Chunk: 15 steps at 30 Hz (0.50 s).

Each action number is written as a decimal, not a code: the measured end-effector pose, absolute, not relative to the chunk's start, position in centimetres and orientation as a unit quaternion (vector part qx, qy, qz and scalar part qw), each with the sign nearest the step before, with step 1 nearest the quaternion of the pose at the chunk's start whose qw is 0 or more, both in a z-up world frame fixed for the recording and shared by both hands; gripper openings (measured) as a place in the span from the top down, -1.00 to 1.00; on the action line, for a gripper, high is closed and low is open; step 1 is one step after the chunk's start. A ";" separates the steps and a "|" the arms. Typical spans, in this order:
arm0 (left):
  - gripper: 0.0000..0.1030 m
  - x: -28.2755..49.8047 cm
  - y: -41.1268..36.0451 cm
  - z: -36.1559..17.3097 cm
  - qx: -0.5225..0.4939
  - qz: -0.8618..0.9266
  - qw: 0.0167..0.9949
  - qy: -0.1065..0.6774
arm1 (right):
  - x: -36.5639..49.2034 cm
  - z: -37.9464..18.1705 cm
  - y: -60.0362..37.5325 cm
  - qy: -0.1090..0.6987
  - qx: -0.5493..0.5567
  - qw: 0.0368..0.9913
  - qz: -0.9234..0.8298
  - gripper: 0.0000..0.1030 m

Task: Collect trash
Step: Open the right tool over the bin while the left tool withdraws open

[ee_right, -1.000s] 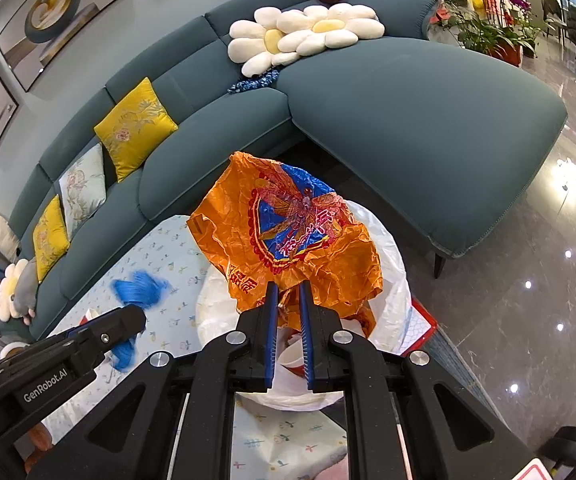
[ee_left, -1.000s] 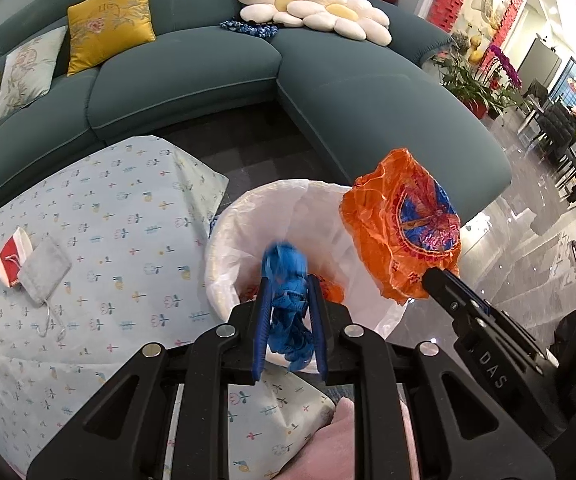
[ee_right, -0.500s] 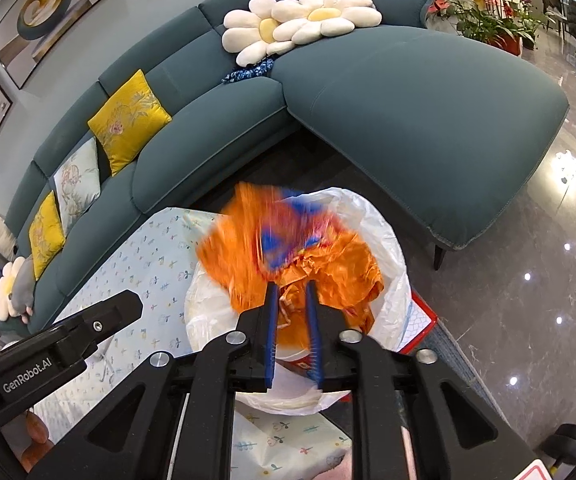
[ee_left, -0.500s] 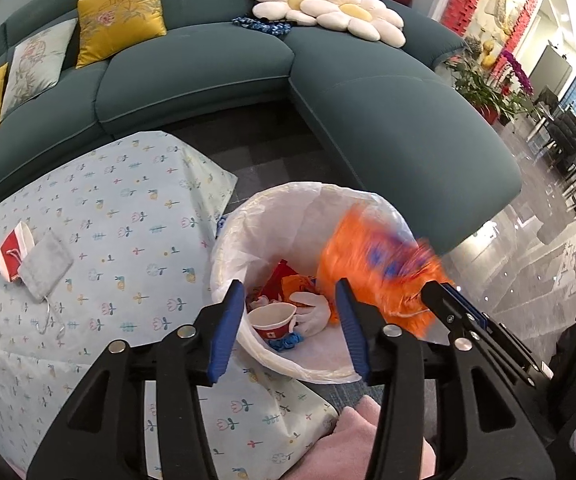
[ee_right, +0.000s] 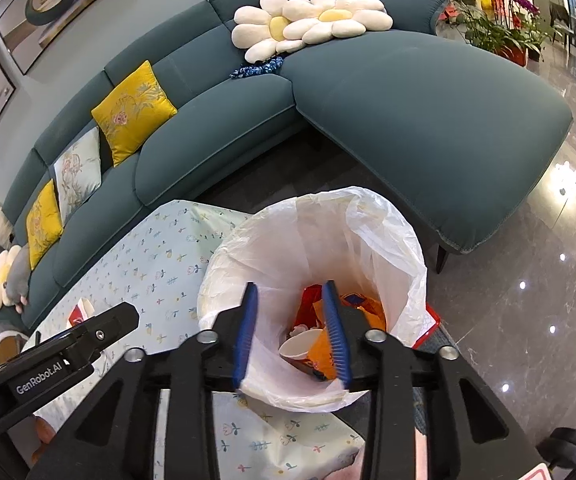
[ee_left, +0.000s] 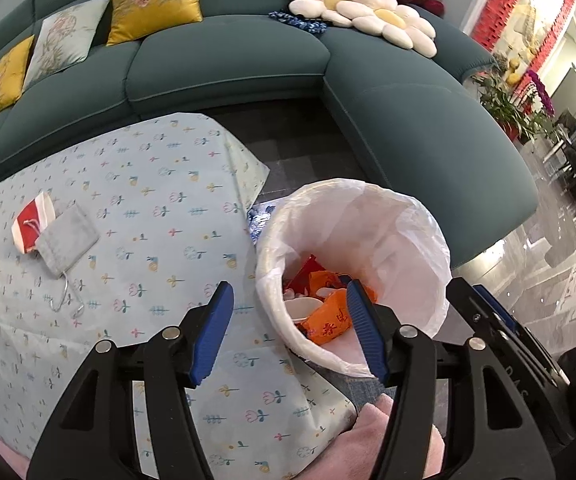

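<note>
- Your left gripper (ee_left: 290,334) and right gripper (ee_right: 291,334) hang above the lined bin (ee_right: 372,216), jaws opening with nothing between them, so the drop lands inside.
- The orange wrapper (ee_left: 328,320) lies in the bin among other trash.
- On the bench (ee_left: 135,200), a grey pouch (ee_left: 67,238) remains; the bin rim crowds the cloth's edge.

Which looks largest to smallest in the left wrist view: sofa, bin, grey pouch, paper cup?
1. Sofa
2. Bin
3. Grey pouch
4. Paper cup, partly hidden by wrappers.
The bin sits nearer the camera than the sofa, so apparent sizes mislead.
</note>
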<state>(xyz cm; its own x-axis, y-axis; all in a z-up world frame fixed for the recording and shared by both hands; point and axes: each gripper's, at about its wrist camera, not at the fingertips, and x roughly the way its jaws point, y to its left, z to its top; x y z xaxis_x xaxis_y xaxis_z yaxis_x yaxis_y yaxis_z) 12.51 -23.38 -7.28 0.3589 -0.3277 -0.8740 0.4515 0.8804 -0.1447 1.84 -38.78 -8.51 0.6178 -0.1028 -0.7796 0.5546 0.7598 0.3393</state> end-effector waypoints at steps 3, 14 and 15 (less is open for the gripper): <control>-0.09 12.7 -22.6 -7.1 0.055 -0.233 0.824 0.514 | 2.2 -8.1 -38.0 0.394 0.279 0.855 -0.190 0.27; -0.18 14.0 -18.3 -6.2 0.027 -0.211 0.835 0.508 | 3.6 -6.9 -34.9 0.401 0.252 0.863 -0.176 0.09; -0.19 14.1 -18.0 -6.2 0.025 -0.209 0.835 0.508 | 3.7 -6.8 -34.4 0.402 0.249 0.864 -0.174 0.05</control>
